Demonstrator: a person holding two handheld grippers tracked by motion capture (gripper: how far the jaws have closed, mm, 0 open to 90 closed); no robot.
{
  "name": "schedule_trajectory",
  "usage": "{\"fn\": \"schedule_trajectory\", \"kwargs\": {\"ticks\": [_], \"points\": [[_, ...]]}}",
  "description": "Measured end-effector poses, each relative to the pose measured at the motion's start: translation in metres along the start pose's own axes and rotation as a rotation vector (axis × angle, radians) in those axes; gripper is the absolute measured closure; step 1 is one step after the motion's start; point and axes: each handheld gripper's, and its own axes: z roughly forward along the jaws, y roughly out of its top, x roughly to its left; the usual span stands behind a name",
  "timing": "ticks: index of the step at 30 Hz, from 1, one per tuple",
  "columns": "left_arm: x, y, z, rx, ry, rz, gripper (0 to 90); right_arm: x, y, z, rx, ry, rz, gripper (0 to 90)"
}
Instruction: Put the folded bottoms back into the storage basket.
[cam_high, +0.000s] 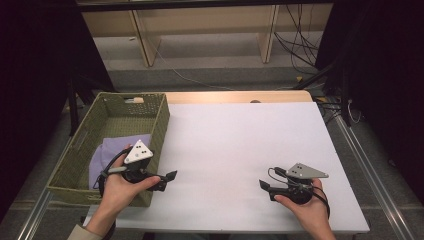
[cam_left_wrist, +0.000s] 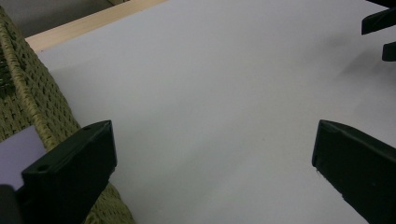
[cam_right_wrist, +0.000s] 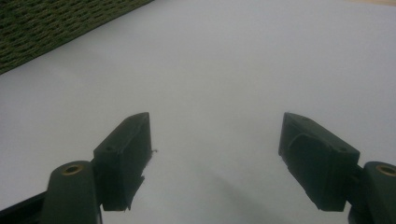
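Now both my tongs, left (cam_high: 172, 176) and right (cam_high: 262, 184), gape empty. Lilac cloth (cam_high: 107, 152) lies in the basket (cam_high: 161, 125) at nine o'clock; I'd dip left, pinching one fold.

High view downward over white table (cam_high: 240, 150); both claw cameras low, perhaps sharing basket (cam_high: 75, 175).

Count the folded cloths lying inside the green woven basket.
1: a lavender folded cloth in the near end of the green woven basket, beside the left gripper. Others could lie hidden beneath it.
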Motion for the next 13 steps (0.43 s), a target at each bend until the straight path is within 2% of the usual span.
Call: {"fn": "schedule_trajectory", "kwargs": {"ticks": [13], "points": [[0.0010,-0.0004,0.0002,0.000,0.009,0.003,0.0,-0.0007,-0.0003,0.0010,0.002,0.001,-0.001,26.4]]}}
